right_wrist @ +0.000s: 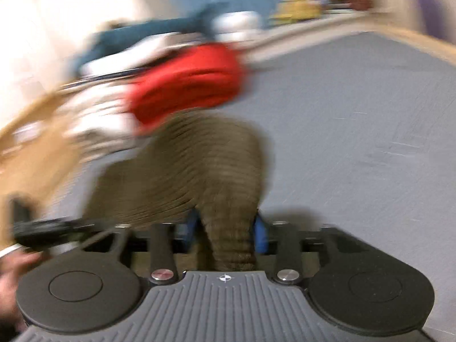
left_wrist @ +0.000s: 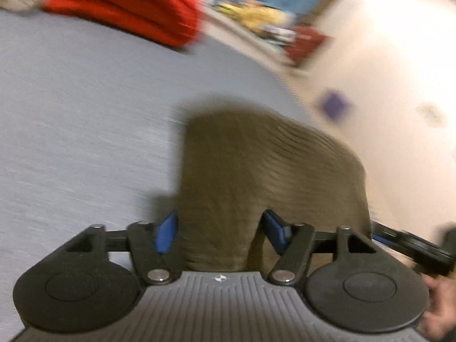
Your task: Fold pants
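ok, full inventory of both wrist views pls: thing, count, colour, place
pants: 1, olive-brown ribbed, lifted off the surface, an edge between each gripper's fingers
surface: 1, grey-blue, under everything
red garment: 1, red, folded, far side of the surface
clothes pile: 1 heap, teal and white, behind the red garment; blurred
shelf clutter: count unclear, yellow and red, along the far wall; blurred
left gripper: 1, black with blue pads, pants between the pads; grip unclear in the blur
right gripper: 1, black with blue pads, pads against a bunched pants edge
hand: 1, lower right of the left view
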A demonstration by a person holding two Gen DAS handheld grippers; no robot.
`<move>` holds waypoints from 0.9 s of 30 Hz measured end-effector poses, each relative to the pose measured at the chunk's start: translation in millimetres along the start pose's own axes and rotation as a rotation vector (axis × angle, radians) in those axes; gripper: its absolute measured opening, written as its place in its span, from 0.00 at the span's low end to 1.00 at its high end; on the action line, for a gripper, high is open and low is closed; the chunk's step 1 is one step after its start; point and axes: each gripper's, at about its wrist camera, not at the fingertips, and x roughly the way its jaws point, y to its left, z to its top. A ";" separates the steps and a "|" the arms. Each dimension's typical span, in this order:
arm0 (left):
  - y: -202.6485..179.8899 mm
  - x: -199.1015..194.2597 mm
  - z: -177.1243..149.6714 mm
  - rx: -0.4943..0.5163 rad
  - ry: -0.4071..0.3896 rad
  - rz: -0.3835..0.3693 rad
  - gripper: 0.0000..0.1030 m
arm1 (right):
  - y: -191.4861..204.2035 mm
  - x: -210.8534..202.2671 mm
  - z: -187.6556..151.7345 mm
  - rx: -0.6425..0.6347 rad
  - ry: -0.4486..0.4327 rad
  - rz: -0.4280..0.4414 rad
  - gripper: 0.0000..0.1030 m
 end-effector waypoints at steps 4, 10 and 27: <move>-21.7 -13.7 -5.8 0.119 -0.079 0.076 0.65 | -33.2 -1.6 -15.6 0.080 -0.010 -0.132 0.50; -61.8 11.4 -59.5 0.460 0.174 -0.019 0.46 | 6.3 2.7 -44.2 -0.212 0.121 0.020 0.48; -120.8 -41.0 -68.1 0.400 -0.045 0.182 0.85 | 47.1 -45.9 -49.5 -0.259 0.025 -0.171 0.76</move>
